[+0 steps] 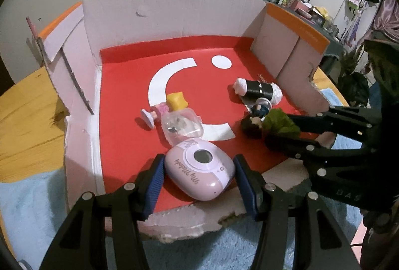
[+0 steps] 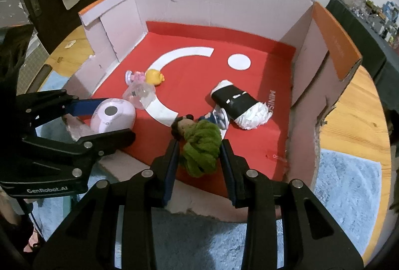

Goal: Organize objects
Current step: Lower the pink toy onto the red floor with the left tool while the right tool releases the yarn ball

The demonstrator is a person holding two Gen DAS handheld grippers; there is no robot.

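- The left gripper (image 1: 198,179) has its blue pads on both sides of the pink toy camera (image 1: 199,171). It looks like it is squeezing it, low over the near edge of the red box (image 1: 124,63).
- The right gripper (image 2: 199,151) is squeezing the green fuzzy doll (image 2: 202,147), just over the box floor.
- The camera is smooth and round, so I think it could slip out or tip over the torn front wall.
- The doll is soft and could snag the little blue figure (image 2: 212,117) right next to it.
- The left view shows "My Melody" written on the camera.
- The right view shows the doll's brown head (image 2: 183,126) and the black roll (image 2: 237,101) much better.
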